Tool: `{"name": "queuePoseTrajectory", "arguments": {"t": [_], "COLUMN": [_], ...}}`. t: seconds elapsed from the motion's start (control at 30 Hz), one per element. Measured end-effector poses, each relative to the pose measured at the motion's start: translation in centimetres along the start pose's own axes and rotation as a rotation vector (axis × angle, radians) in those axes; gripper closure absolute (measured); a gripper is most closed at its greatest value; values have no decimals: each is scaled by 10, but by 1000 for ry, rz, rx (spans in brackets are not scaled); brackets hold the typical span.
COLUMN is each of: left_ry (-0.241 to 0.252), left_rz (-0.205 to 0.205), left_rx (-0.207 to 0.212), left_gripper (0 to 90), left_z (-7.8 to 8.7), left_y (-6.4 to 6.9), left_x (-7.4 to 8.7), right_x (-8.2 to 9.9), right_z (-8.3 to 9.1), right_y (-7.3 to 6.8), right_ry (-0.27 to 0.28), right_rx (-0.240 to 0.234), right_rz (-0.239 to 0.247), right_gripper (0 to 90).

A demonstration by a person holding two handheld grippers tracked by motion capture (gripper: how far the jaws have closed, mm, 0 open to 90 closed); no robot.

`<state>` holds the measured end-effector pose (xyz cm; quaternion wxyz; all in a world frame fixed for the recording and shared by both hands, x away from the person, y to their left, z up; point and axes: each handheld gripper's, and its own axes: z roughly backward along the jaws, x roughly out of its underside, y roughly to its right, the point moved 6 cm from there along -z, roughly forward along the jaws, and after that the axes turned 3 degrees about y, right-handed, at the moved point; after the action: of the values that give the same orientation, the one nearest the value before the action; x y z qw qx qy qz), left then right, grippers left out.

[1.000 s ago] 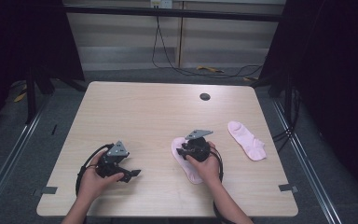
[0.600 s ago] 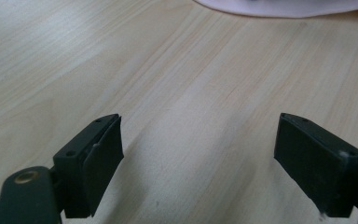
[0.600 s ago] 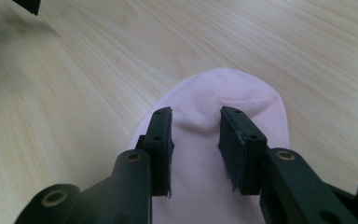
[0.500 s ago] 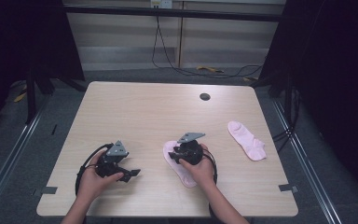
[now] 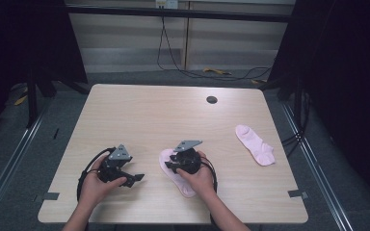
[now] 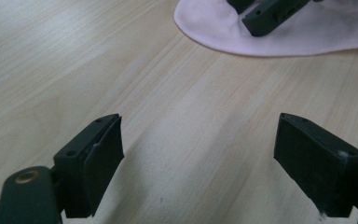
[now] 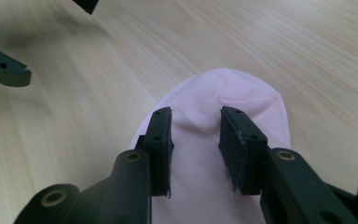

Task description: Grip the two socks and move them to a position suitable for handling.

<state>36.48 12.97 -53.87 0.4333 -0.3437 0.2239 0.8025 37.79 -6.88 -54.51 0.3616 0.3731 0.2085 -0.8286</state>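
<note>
Right over the near pink sock (image 5: 176,175), toward the person's edge of the wooden table (image 5: 149,115), the right gripper (image 5: 173,165) is hovering with its jaws partly closed. From the right gripper view the sock (image 7: 223,121) is lying flat with a little ridge of cloth bunching up between the two pads, so it's pinching a fold of it, though I can't tell how firmly.

Just left of that sock, the left gripper (image 5: 134,179) is sitting released, jaws spread wide over bare wood with nothing between them; the left gripper view is catching the sock's rounded edge (image 6: 223,28) a bit ahead of it.

Handling-wise, I'm guessing this thing is featherlight, totally limp and a bit stretchy, so it's going to droop and fold the second it's lifted. No risk of breaking anything. Knit cloth is grippy enough, but a thin single layer can slide out, so I'd be grabbing a bunched fold near the toe or the cuff edge rather than the flat middle.

Well to the right of the near sock, a second pink sock (image 5: 255,144) is lying flat too, same soft matte knit. Smooth pale woodgrain under everything.
</note>
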Motion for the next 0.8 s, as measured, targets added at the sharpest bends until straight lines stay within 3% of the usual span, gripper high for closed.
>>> {"name": "queuePoseTrajectory", "arguments": {"t": [0.27, 0.43, 0.67, 0.8], "left_ry": [21, 19, 23, 29], "left_rz": [15, 3, 16, 23], "left_rx": [0, -5, 1, -3], "left_gripper": [153, 153, 153, 153], "left_z": [1, 3, 3, 2], "left_y": [-1, -3, -3, -3], "left_x": [-1, -1, -1, -1], "right_x": [-3, -4, -6, -11], "right_z": [-7, -8, -4, 7], "right_y": [-19, -27, -28, -24], "right_ry": [-7, -9, 5, 21], "right_rx": [-42, -69, -90, -82], "right_rz": [34, 44, 15, 18], "right_gripper": [642, 631, 604, 587]}}
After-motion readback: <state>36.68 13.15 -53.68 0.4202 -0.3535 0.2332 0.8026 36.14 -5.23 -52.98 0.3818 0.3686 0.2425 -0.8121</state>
